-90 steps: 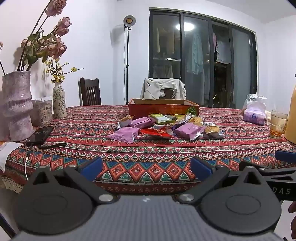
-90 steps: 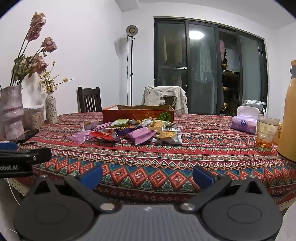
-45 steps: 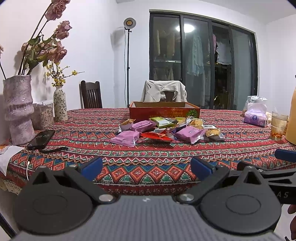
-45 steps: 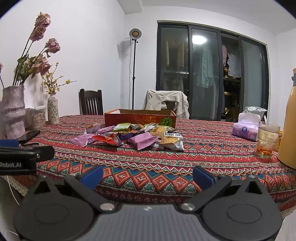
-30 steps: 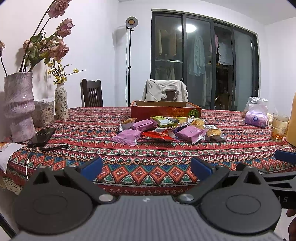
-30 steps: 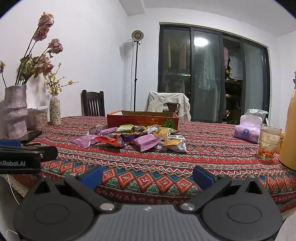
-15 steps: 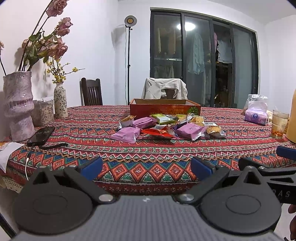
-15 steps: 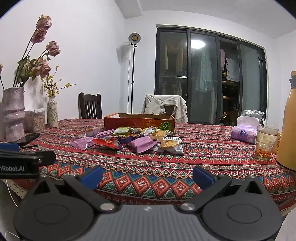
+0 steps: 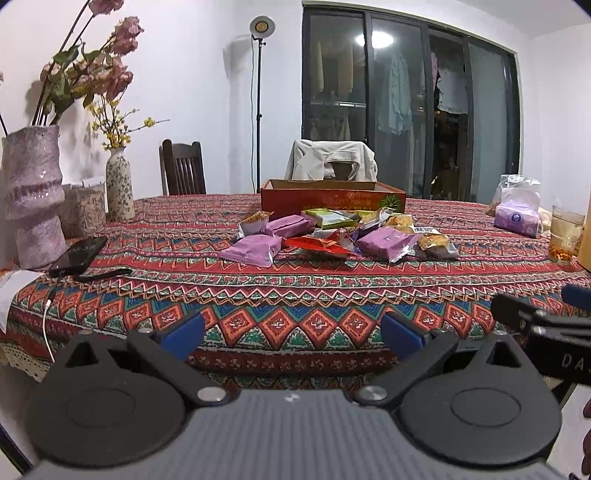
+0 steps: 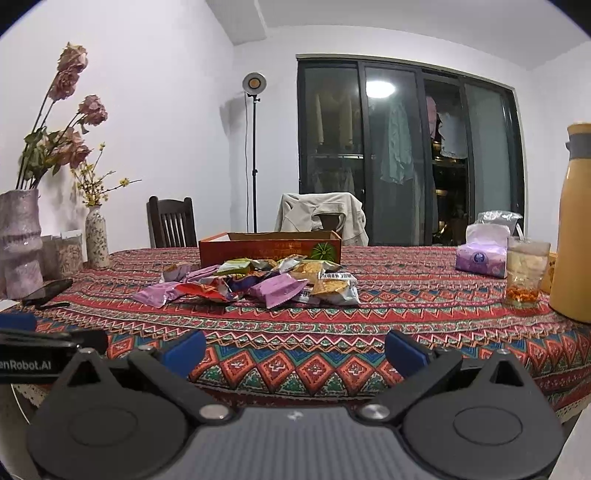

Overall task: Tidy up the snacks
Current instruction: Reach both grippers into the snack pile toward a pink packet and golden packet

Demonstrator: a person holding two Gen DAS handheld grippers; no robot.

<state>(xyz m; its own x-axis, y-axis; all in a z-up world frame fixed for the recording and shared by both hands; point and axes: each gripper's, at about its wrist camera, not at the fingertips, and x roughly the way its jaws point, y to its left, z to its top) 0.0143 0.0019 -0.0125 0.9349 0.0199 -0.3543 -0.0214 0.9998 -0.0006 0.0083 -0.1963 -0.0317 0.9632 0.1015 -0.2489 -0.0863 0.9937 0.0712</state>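
L gripper (image 9: 291, 332) hovering off near table edge, jaws spread wide, holding nothing | R gripper (image 10: 293, 349) doing same, also spread & empty | snack pile (image 9: 332, 236) lying mid-tablecloth (image 9: 295, 295), well beyond both, just in front of red box (image 9: 332, 197) | phone (image 9: 77, 251) sitting left of pile

Place: a home dining room, at night.
Table (image 9: 295, 295): covered with a red patterned cloth, the centre of the room.
On the table: vases of dried flowers (image 9: 33, 192) at its left end, a phone (image 9: 79, 251) beside them, a tissue pack (image 10: 480, 258) and a glass of tea (image 10: 526, 271) at its right end.
Behind the table: wooden chairs (image 9: 183, 168), one with a pale jacket (image 9: 334, 160) draped over it.
Further behind the table: a floor lamp (image 9: 260, 27) against a white wall, and dark glass sliding doors (image 10: 406, 147) with laundry hanging beyond.
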